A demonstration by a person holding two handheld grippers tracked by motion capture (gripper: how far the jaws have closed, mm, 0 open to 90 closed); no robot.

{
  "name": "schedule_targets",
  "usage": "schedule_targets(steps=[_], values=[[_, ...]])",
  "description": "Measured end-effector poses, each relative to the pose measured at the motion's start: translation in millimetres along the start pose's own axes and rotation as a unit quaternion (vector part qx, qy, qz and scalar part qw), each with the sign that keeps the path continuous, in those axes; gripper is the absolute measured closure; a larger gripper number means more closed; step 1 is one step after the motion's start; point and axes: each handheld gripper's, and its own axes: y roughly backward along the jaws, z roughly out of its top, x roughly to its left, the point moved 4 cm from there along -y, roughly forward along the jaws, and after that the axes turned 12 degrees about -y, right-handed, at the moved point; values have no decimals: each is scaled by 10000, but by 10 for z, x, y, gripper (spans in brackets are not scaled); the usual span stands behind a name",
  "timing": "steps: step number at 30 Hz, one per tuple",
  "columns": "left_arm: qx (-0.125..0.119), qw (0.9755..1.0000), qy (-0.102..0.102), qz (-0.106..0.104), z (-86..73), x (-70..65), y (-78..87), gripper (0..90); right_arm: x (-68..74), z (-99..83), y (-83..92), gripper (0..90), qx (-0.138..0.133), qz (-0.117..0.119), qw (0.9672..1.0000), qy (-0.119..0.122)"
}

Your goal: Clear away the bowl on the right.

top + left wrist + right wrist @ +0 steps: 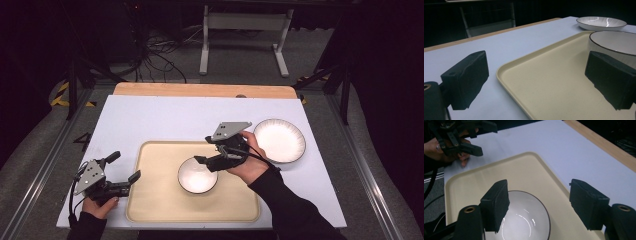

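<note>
Sitting upright on beige tray [150, 200], right of centre: white bowl [197, 176]. Hovering just above bowl's far rim: right gripper [204, 150], jaws apart, nothing between. Resting at tray's left edge: left gripper [125, 167], jaws wide, empty. Lying on white table [150, 120] beyond tray's right corner: plate [279, 140].

- The table [150, 112] has a pale blue-white top, with a strip of bare wood [200, 90] along its far edge.
- Grey floor [240, 55] lies beyond it, with a tangle of black cables [155, 55] past the far left corner.
- A white metal frame [245, 35] stands behind the far edge.
- The surroundings are dark.
</note>
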Motion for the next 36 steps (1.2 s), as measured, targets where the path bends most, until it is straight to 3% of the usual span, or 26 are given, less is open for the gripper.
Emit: schedule_targets(steps=[5, 11, 16, 28, 36], values=[[1, 10000, 1, -1, 0, 1, 0, 58, 8, -23, 98, 246, -602, 138, 9981, 16], [-5, 10000, 14, -2, 0, -2, 2, 57, -10, -88, 162, 150, -915, 192, 9956, 30], [-9, 10000, 12, -4, 0, 0, 2, 56, -88, -159, 282, 124, -1240, 138, 9922, -13], [-18, 10000, 23, -16, 0, 0, 4, 55, -336, -376, 615, 101, -1627, -205, 9863, -168], [-5, 10000, 11, -1, 1, 0, 2, 55, -508, -549, 811, 84, -1738, -559, 9829, -231]])
